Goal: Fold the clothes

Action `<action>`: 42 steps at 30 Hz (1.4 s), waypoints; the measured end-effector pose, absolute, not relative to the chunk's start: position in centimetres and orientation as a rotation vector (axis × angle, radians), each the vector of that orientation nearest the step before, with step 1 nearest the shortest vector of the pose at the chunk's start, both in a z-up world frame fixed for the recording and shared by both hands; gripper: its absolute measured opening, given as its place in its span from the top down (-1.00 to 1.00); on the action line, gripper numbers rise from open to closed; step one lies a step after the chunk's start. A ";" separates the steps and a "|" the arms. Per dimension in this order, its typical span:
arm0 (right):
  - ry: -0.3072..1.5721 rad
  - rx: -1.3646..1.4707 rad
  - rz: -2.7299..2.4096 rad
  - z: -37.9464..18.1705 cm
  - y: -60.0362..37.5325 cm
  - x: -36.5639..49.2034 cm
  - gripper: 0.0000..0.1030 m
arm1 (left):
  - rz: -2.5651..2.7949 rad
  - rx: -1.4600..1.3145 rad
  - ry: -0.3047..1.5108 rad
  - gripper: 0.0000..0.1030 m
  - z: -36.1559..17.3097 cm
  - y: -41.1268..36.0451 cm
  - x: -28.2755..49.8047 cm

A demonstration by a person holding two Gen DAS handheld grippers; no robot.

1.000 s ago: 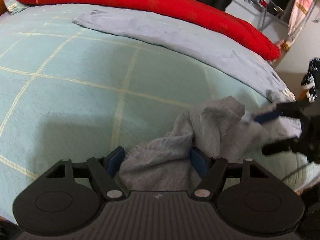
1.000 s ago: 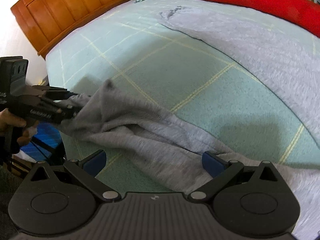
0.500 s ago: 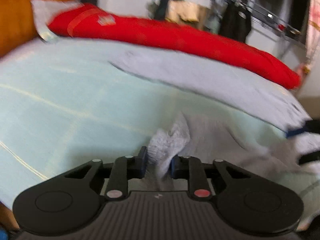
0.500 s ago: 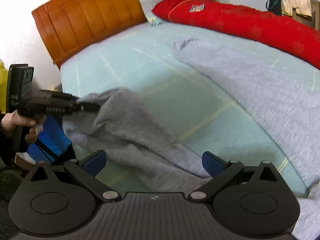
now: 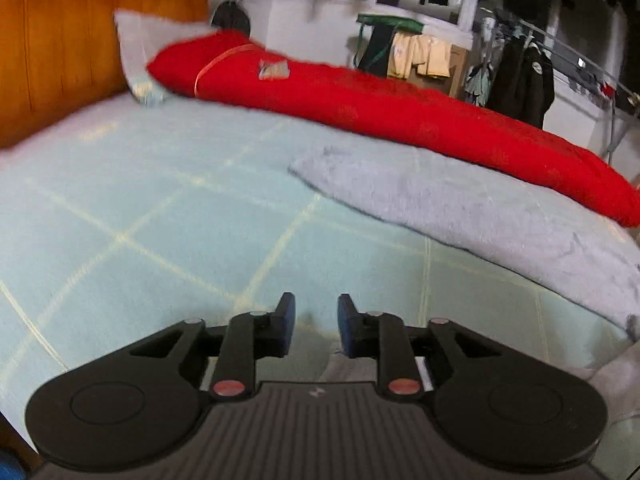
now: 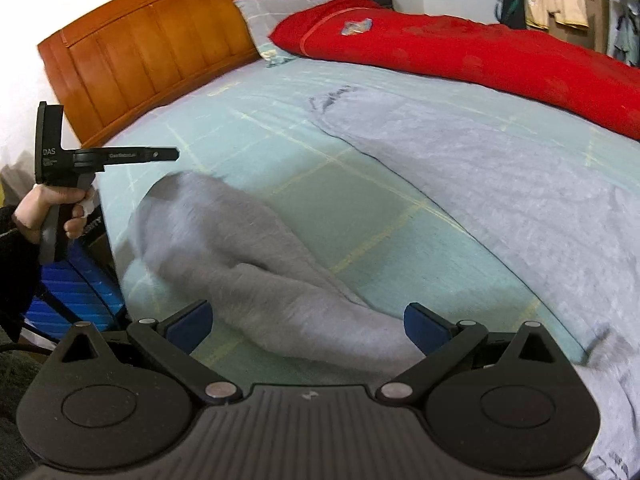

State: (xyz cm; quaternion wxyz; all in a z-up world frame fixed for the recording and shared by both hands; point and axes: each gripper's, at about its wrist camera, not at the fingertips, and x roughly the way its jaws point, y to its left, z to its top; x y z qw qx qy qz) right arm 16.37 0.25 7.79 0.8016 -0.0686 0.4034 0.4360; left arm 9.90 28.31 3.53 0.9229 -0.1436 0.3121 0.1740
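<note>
A crumpled grey garment [image 6: 240, 248] lies near the front edge of the pale green checked bedsheet [image 5: 140, 220]. In the right wrist view my left gripper [image 6: 168, 155], held in a hand [image 6: 48, 204], hovers above the garment's left end and is clear of it. In its own view the left gripper [image 5: 313, 312] has a narrow gap and its jaws are opening, with only sheet showing between the blue pads. My right gripper [image 6: 308, 316] stands wide open just over the garment's near part, and its pads [image 6: 420, 324] do not press the cloth.
A large pale grey-blue cloth [image 6: 500, 184] is spread across the right of the bed. Behind it lies a red quilt [image 6: 480, 52], with a pillow [image 6: 272, 12] and wooden headboard [image 6: 160, 40] beyond. A blue object [image 6: 80, 288] stands beside the bed; hanging clothes [image 5: 528, 76] fill the back.
The left gripper closed on a fold of the grey garment, lifted it, then let go; the cloth dropped back onto the bed. The left gripper rose and tipped upward. The right gripper rose slightly.
</note>
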 end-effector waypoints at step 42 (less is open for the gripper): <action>0.927 0.148 0.822 3.1 -1.4 22.7 -1.00 | -0.103 0.254 0.846 -0.31 2.2 17.1 4.6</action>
